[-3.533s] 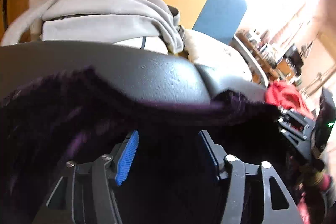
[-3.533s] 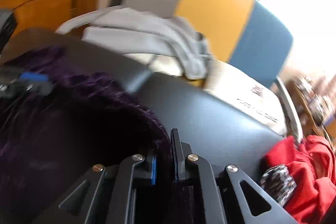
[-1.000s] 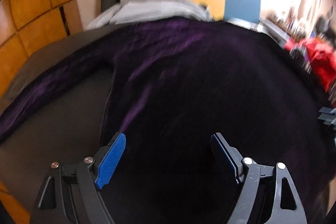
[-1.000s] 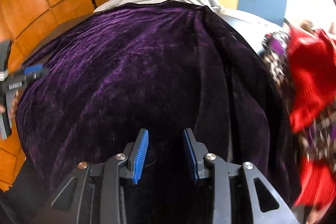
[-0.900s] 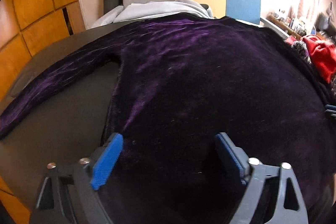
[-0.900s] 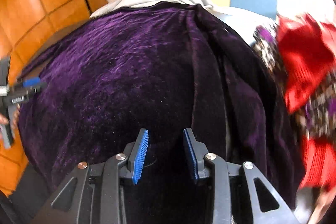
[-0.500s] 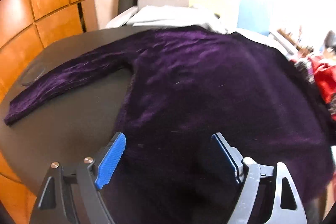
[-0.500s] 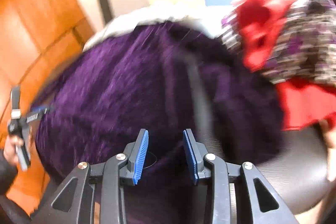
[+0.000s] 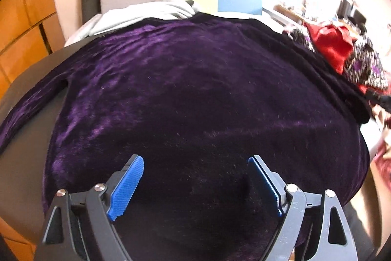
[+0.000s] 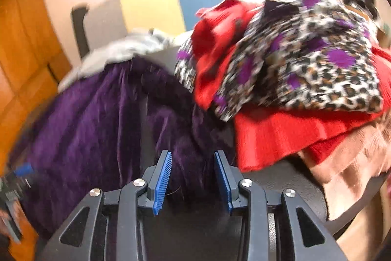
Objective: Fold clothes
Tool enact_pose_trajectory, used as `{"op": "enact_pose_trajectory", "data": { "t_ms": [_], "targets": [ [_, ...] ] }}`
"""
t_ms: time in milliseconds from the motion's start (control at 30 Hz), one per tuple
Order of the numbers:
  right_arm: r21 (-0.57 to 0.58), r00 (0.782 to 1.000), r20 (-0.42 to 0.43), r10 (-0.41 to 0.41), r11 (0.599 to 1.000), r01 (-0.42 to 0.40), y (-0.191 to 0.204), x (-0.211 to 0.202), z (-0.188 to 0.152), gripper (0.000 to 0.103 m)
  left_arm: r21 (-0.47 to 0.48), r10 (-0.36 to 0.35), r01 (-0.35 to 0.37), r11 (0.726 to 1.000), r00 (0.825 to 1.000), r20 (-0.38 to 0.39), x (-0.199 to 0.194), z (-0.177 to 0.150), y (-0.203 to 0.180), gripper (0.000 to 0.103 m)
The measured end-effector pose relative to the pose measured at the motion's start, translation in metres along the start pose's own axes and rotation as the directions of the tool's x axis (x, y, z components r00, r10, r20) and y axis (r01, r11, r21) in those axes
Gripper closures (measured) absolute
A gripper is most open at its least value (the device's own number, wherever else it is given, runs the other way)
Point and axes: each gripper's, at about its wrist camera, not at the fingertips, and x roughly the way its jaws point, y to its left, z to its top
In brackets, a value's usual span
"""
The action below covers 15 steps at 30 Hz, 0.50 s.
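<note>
The purple velvet top (image 9: 195,94) was spread flat over the dark table (image 9: 22,153), hem nearest, one sleeve (image 9: 27,104) stretched out to the left. Its right edge was seen bunched in ridges (image 10: 171,114) approx. against the red garment (image 10: 281,136) and the leopard-print cloth (image 10: 305,60) piled at the right.

The left gripper (image 9: 195,184) was held wide apart above the hem, nothing pinched. The right gripper (image 10: 193,177) was part-spread over the bunched edge, also w/o a hold; that view was blurred.

Risks, as judged: red fabric could be caught along w/ the velvet if the right side were pinched so near the pile. Creases could be folded in if left unsmoothed. Slippery pile fabric could be dragged off square by uneven pulls.
</note>
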Motion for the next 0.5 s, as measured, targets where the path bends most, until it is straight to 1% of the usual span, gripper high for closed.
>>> {"op": "enact_pose_trajectory", "data": {
  "t_ms": [33, 67, 133, 167, 200, 233, 267, 333, 367, 400, 433, 467, 500],
  "targets": [
    [0.022, 1.000, -0.006, 0.005, 1.000, -0.005, -0.003, 0.000, -0.001, 0.059, -0.005, -0.005, 0.005, 1.000, 1.000, -0.009, 0.003, -0.004, -0.001, 0.014],
    [0.019, 1.000, -0.028, 0.002, 1.000, -0.002, -0.003, 0.002, -0.003, 0.054, -0.009, -0.009, 0.009, 1.000, 1.000, -0.001, 0.003, -0.005, 0.000, 0.010],
    [-0.036, 0.996, -0.081, -0.036, 0.999, 0.033, 0.000, 0.014, -0.014, 0.053, -0.016, -0.015, 0.015, 1.000, 1.000, 0.008, 0.004, -0.007, 0.001, 0.007],
    [-0.045, 0.993, -0.109, -0.053, 0.998, 0.048, 0.001, 0.023, -0.019, 0.053, -0.019, -0.017, 0.018, 1.000, 1.000, 0.006, 0.005, -0.006, 0.000, 0.005],
    [-0.039, 0.992, -0.111, -0.060, 0.998, 0.056, 0.001, 0.030, -0.020, 0.048, -0.022, -0.020, 0.020, 1.000, 1.000, 0.005, 0.006, -0.006, 0.000, 0.003],
    [-0.035, 0.994, -0.094, -0.064, 0.998, 0.061, 0.002, 0.033, -0.020, 0.046, -0.022, -0.021, 0.021, 1.000, 1.000, 0.004, 0.007, -0.005, -0.001, 0.003],
    [-0.030, 0.995, -0.076, -0.067, 0.997, 0.065, 0.003, 0.037, -0.020, 0.045, -0.024, -0.022, 0.022, 0.999, 1.000, 0.006, 0.007, -0.005, 0.000, 0.003],
    [-0.069, 0.990, -0.073, -0.117, 0.991, 0.112, 0.010, 0.046, -0.016, 0.045, -0.030, -0.030, 0.030, 0.999, 0.999, 0.015, 0.007, -0.007, 0.001, 0.002],
    [-0.095, 0.986, -0.075, -0.147, 0.986, 0.140, 0.014, 0.051, -0.014, 0.047, -0.032, -0.033, 0.034, 0.999, 0.999, 0.020, 0.007, -0.008, 0.001, 0.002],
    [-0.120, 0.981, -0.080, -0.175, 0.979, 0.165, 0.019, 0.055, -0.011, 0.057, -0.029, -0.035, 0.036, 0.999, 0.999, 0.026, 0.006, -0.009, 0.001, 0.002],
    [-0.134, 0.979, -0.088, -0.185, 0.976, 0.172, 0.022, 0.058, -0.007, 0.067, -0.030, -0.036, 0.037, 0.999, 0.999, 0.031, 0.006, -0.010, 0.002, 0.002],
    [-0.140, 0.979, -0.096, -0.182, 0.976, 0.168, 0.025, 0.060, -0.003, 0.081, -0.031, -0.038, 0.039, 0.999, 0.999, 0.035, 0.005, -0.010, 0.002, 0.002],
    [-0.147, 0.978, -0.097, -0.186, 0.974, 0.171, 0.028, 0.060, 0.003, 0.081, -0.033, -0.042, 0.043, 0.999, 0.998, 0.038, 0.005, -0.010, 0.003, 0.002]
  ]
}}
